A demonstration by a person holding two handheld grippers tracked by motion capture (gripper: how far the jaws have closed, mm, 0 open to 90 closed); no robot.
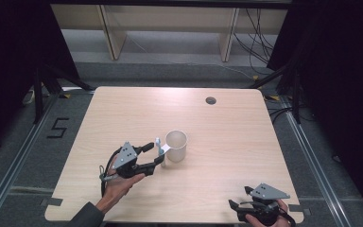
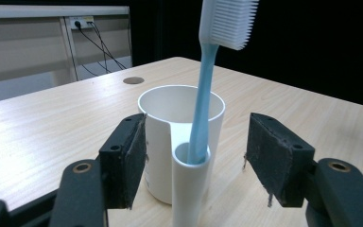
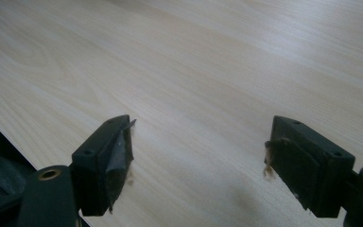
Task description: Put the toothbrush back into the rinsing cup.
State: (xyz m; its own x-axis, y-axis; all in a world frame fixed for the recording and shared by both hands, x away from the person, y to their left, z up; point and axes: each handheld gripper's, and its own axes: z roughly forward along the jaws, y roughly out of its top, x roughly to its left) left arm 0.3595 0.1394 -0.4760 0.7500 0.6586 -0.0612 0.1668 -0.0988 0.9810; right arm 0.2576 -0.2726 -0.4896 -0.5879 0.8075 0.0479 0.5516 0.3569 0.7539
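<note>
Near the middle of the desk stands a white cup with a side tube, and a light-blue toothbrush rises upright from that tube, bristles on top. The left tongs are released, jaws straddling the tube without touching. The right tongs hang released over bare wood. The brush looks light, stiff and smooth; I'd pinch its handle just above the tube.
</note>
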